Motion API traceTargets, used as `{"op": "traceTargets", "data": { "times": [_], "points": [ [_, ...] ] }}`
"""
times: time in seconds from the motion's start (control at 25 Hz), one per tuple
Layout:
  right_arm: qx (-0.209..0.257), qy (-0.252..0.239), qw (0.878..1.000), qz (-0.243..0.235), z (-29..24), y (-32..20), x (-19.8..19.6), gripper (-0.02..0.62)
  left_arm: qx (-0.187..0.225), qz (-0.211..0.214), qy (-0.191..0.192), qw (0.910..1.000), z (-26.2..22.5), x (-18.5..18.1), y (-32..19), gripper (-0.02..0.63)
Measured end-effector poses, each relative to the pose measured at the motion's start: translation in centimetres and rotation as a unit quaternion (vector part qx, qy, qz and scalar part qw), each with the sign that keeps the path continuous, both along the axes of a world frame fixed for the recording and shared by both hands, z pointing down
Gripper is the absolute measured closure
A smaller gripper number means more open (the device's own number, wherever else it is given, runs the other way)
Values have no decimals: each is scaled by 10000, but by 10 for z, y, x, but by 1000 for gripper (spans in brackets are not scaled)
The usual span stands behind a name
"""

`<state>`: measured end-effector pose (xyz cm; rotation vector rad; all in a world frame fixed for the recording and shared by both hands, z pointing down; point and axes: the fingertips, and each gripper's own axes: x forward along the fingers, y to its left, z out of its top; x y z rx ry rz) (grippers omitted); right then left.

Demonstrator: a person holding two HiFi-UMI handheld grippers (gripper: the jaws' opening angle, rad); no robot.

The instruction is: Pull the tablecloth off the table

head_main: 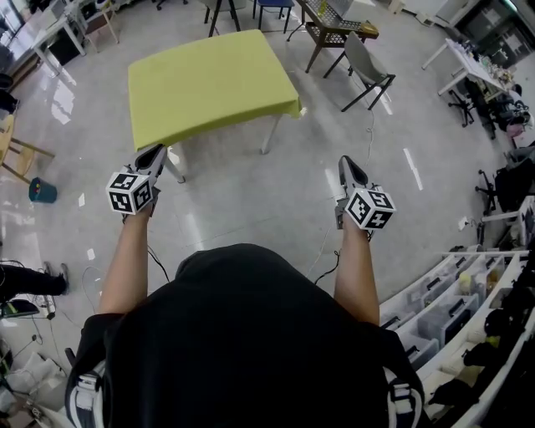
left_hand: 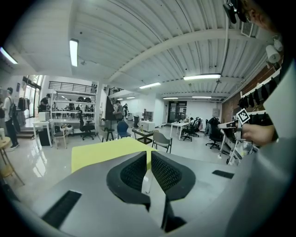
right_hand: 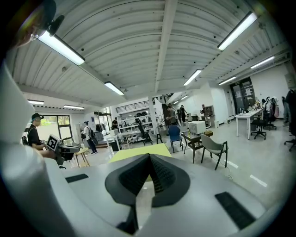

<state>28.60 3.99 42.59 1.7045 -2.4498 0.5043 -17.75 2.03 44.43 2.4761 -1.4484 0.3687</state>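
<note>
A yellow-green tablecloth covers a white-legged table ahead of me; it lies flat and hangs a little over the near edge. My left gripper hovers over the floor just short of the table's near left corner, jaws shut with nothing in them. My right gripper is held at the same height, right of the table and apart from it, also shut and empty. The left gripper view has the cloth beyond the left gripper. In the right gripper view the cloth lies past the right gripper.
A grey chair and a brown side table stand right of the table, a blue chair behind it. A teal bin and a wooden chair are at the left. Storage shelves line the right.
</note>
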Motion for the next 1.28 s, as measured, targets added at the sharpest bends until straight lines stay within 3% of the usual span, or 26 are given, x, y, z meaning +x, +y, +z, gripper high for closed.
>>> {"op": "traceTargets", "data": {
  "times": [0.52,0.88,1.28],
  "points": [
    [-97,23,9999,-22,6,-40,5,577,-164,29,6,9999,11,3,-52,558],
    [-151,93,9997,192,5,-123,4,577,-87,361,24,9993,9,14,-159,558],
    [-146,203,9996,153,-7,-240,-47,577,-58,319,148,9994,7,-36,-280,558]
  ]
}}
